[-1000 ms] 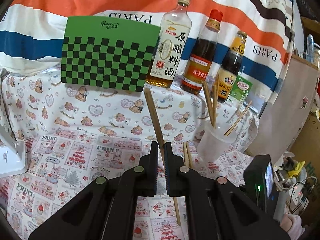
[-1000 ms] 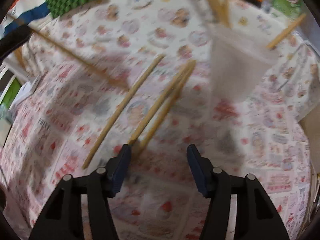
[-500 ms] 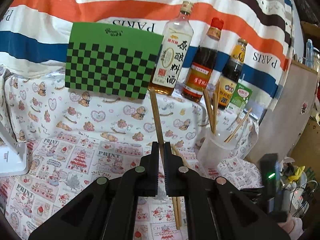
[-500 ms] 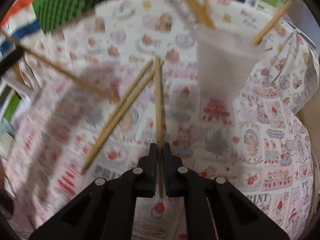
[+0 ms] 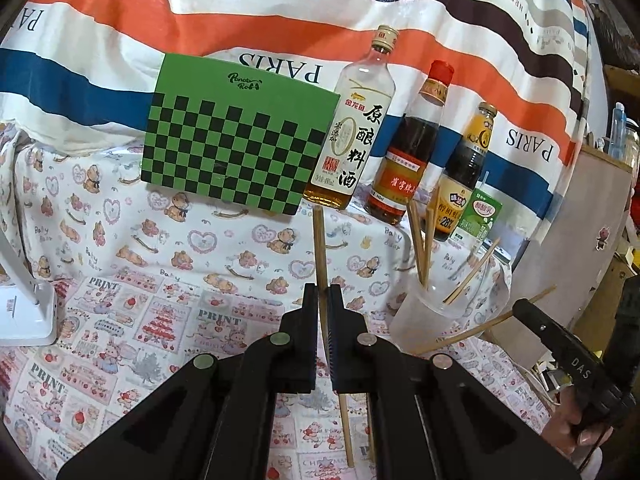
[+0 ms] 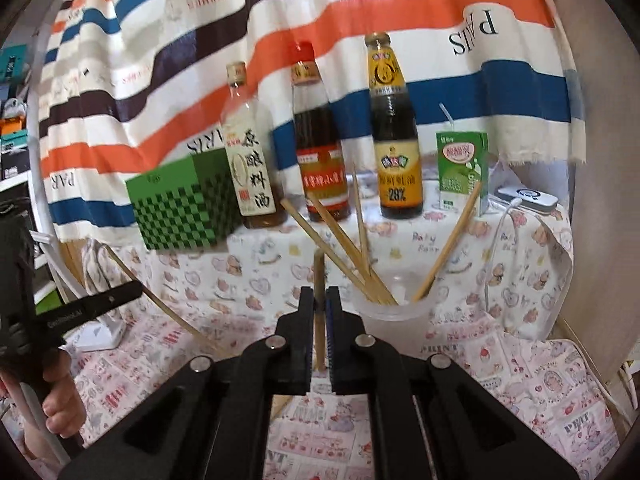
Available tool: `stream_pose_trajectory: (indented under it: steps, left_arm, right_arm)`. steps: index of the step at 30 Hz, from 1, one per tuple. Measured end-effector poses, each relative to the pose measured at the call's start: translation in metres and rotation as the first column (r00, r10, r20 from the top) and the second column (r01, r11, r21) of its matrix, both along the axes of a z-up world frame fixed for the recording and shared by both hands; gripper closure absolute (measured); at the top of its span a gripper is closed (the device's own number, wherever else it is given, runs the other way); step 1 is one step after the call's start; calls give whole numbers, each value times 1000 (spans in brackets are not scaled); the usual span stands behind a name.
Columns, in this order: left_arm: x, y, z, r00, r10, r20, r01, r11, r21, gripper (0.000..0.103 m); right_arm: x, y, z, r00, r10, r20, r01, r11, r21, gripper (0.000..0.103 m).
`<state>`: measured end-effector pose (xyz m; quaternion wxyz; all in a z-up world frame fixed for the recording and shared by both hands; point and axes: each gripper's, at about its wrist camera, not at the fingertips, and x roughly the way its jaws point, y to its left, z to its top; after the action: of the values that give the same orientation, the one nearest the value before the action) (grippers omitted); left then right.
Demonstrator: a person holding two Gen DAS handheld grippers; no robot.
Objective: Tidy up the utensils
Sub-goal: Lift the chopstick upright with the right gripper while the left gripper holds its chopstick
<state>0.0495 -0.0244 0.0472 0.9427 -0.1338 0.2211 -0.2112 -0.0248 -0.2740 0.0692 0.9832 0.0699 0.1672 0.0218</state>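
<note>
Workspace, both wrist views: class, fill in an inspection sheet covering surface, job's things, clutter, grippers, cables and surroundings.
Surface: printed cloth covers the table.
Job's things: clear cup holds several chopsticks; more lie on the cloth.
Clutter: green checkered box, three bottles, drink carton, white stand.
Grippers: left gripper shut on a chopstick; right gripper shut on another.
Cables: white cable beside the carton.
Surroundings: striped sheet behind.
</note>
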Motion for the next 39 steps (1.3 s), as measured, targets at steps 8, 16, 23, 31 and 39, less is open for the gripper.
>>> stream_pose_trajectory:
  steps: [8, 16, 23, 31, 39]
  left_arm:
    - [0, 2, 0, 1000, 0, -2, 0, 1000, -17, 100]
    - [0, 3, 0, 1000, 1, -6, -2, 999, -35, 100]
    - [-1, 4, 0, 1000, -2, -6, 2, 999, -44, 100]
    - [-1, 4, 1, 1000, -3, -6, 3, 999, -49, 100]
    - [-2, 5, 1, 1000, -3, -2, 3, 999, -52, 100]
  right_arm:
    - [-1, 2, -3, 1000, -4, 2, 4, 1000, -11, 98]
    - [-1, 3, -2, 1000, -6, 1, 6, 1000, -12, 98]
    - [-1, 2, -2, 1000, -6, 2, 6, 1000, -12, 98]
    - [-1, 2, -2, 1000, -7, 1, 7, 1000, -12, 98]
    - [-1, 3, -2, 1000, -7, 1, 7, 1000, -13, 98]
